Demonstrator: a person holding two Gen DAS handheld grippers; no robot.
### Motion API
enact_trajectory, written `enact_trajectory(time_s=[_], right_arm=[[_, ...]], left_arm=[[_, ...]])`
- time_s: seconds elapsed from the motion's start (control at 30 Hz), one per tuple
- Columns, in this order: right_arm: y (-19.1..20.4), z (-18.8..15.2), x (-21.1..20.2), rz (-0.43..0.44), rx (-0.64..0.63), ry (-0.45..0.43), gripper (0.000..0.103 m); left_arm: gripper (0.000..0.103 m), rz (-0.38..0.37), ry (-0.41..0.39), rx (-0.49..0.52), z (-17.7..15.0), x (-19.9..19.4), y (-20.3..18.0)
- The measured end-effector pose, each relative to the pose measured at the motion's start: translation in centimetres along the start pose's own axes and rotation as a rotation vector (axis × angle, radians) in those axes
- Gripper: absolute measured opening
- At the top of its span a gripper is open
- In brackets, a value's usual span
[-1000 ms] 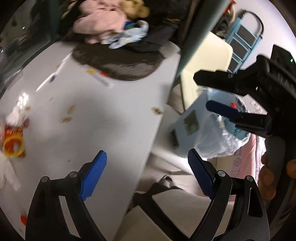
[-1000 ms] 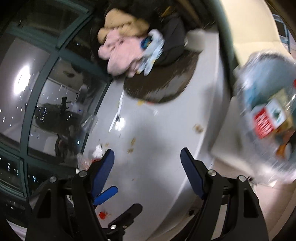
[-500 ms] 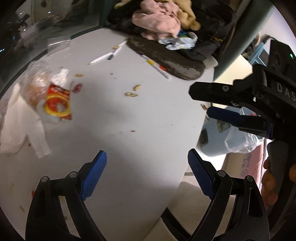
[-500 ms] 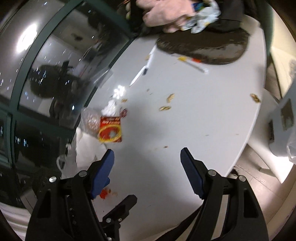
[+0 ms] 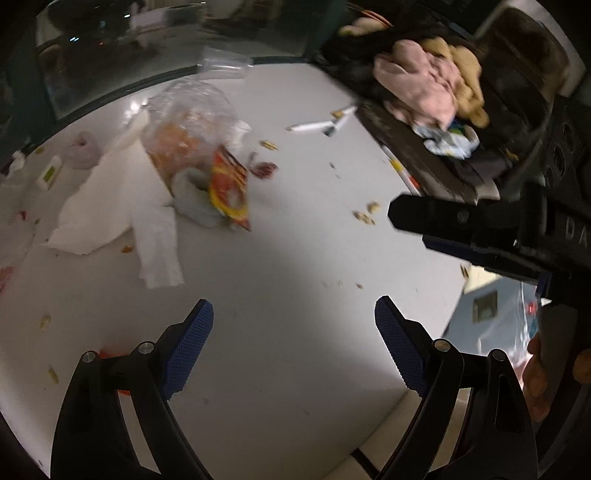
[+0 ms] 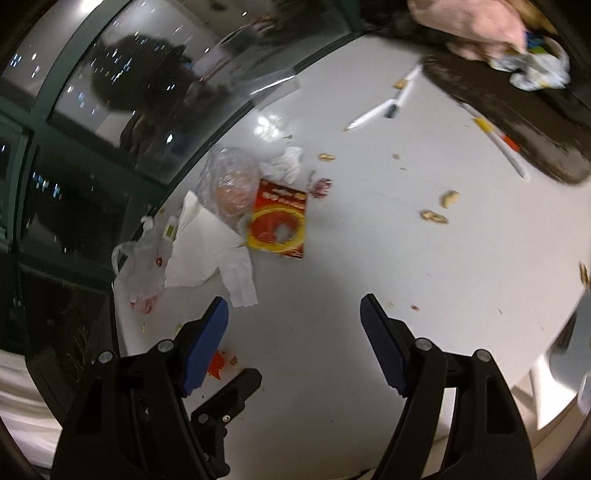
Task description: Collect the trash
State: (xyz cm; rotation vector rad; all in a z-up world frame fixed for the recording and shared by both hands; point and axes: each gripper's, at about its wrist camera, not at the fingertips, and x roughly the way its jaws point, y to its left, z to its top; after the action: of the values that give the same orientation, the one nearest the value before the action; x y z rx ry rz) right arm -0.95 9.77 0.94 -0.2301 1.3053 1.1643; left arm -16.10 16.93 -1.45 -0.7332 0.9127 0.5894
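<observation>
Angling down over table (image 5: pixel 295 258), left hand-held gripper (image 5: pixel 293 349) and right hand-held gripper (image 6: pixel 294 343) both spread, empty.

blurred: clear bag (image 5: pixel 192 122) contents | cut off: pink cloth (image 6: pixel 469 22)

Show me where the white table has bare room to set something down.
Free: the wide stretch of white table between the red wrapper and the peanut shells, reaching the near edge. Crowded: wrapper, napkins and clear bag by the window; pens and dark mat beyond.
</observation>
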Motion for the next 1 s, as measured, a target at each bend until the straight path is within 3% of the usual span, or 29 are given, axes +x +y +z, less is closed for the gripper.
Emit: enact_trajectory(time_s=[0.23,0.43,1.0], right_arm=[[2.0,3.4,3.3,0.006,-0.07,0.058,0.071],[4.5,4.5,6.4,0.027,-0.14,0.117,0.071],[10.4,6.3,13.9,0.038,-0.185,0.199,0.071]], left_arm=[[0.086,0.048,-0.015,-0.073,2.5,0.4,3.2],[0.086,0.09,-0.013,-0.136,3.7,0.5,6.4],[0.086,0.185,-0.006,-0.11,6.6,0.4,14.9]])
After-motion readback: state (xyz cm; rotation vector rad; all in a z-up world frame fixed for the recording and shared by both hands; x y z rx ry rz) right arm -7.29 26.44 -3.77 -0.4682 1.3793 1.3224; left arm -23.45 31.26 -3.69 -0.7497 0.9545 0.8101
